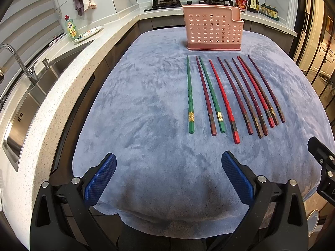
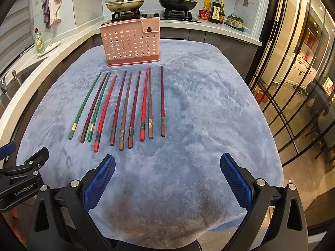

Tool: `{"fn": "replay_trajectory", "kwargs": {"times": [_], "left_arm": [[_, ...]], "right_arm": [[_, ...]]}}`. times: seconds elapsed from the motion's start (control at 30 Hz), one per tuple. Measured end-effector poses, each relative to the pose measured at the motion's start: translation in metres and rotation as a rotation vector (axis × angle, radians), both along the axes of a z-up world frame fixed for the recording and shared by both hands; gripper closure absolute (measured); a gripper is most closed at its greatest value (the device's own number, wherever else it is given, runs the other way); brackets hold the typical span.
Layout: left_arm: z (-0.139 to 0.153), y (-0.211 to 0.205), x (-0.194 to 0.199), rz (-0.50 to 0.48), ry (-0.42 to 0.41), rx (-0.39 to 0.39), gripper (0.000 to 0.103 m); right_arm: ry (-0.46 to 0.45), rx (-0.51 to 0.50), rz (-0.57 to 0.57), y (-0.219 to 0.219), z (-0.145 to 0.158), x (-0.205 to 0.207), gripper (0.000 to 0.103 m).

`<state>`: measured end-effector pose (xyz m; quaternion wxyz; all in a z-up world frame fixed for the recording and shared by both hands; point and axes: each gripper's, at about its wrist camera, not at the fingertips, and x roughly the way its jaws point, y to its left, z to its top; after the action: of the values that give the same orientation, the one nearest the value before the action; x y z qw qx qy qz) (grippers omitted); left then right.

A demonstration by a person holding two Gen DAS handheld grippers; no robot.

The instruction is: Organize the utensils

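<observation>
So I hold both the left gripper (image 1: pixel 168 177) and right gripper (image 2: pixel 167 177) wide and empty; ten chopsticks (image 2: pixel 123 108) lie in a row before the pink holder (image 2: pixel 130 44), probably for easy picking.

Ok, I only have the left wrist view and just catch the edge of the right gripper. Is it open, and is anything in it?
Observer: The right gripper is open, with nothing between its pads, only cloth beyond them.
Operator: What lies right of the last chopstick?
Observer: Right of the outermost chopstick there is only bare cloth, out to its edge.
Operator: Anything on the raised corner of the holder?
Observer: The pink holder has a small keyhole-shaped hanging hole in that raised panel.
</observation>
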<state>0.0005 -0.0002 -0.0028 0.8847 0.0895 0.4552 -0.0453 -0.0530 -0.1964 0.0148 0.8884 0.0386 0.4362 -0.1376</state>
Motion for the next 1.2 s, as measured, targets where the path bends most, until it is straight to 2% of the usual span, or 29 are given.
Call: {"fn": "replay_trajectory", "kwargs": {"times": [1.2], "left_arm": [[0.0014,-0.0016,-0.0013,0.003,0.000,0.003,0.007]], "right_arm": [[0.008,0.002,0.000,-0.0002,0.0003,-0.0020,0.007]]}}
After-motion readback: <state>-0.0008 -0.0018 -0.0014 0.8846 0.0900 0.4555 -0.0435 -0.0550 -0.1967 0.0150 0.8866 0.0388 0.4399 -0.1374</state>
